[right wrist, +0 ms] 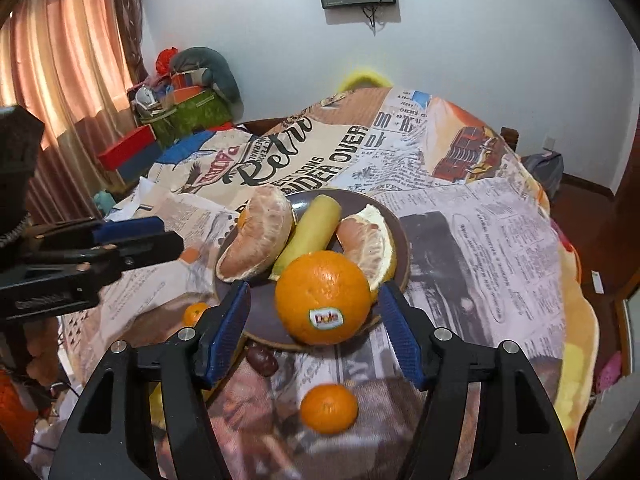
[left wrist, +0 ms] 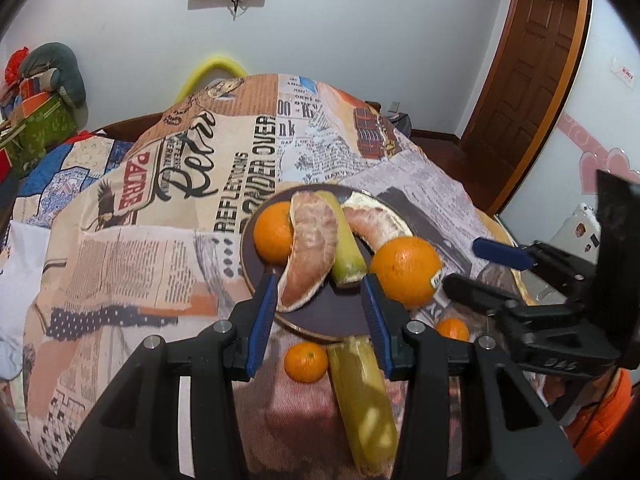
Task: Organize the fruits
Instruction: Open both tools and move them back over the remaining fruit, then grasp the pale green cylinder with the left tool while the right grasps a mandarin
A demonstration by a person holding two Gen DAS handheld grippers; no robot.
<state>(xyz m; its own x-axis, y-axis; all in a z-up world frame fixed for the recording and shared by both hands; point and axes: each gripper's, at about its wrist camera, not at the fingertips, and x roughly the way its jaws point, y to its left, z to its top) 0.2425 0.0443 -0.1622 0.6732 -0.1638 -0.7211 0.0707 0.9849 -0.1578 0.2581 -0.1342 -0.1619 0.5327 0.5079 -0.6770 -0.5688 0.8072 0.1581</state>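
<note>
A dark round plate (left wrist: pixel 332 308) (right wrist: pixel 260 312) holds two peeled pomelo segments (left wrist: pixel 312 256) (right wrist: pixel 260 236), a short banana piece (left wrist: pixel 344 240) (right wrist: pixel 308 228), a small orange (left wrist: pixel 274 232) and a big stickered orange (left wrist: pixel 406 272) (right wrist: pixel 322 298) at its near rim. My left gripper (left wrist: pixel 320 280) (right wrist: pixel 172 236) hovers open over the plate's near edge, holding nothing. My right gripper (right wrist: pixel 316 286) (left wrist: pixel 460 264) is open; the big orange lies just beyond its tips, with both pads clear of it. Off the plate lie two mandarins (left wrist: pixel 306 362) (right wrist: pixel 329 408) and a second banana piece (left wrist: pixel 362 404).
A newspaper-print cloth (left wrist: pixel 160 240) covers the round table. A dark date-like fruit (right wrist: pixel 262 360) lies near the plate's front. A phone (left wrist: pixel 576 232) rests at the right edge. Boxes and a cushion (right wrist: pixel 188 100) are piled at the back left by the curtain.
</note>
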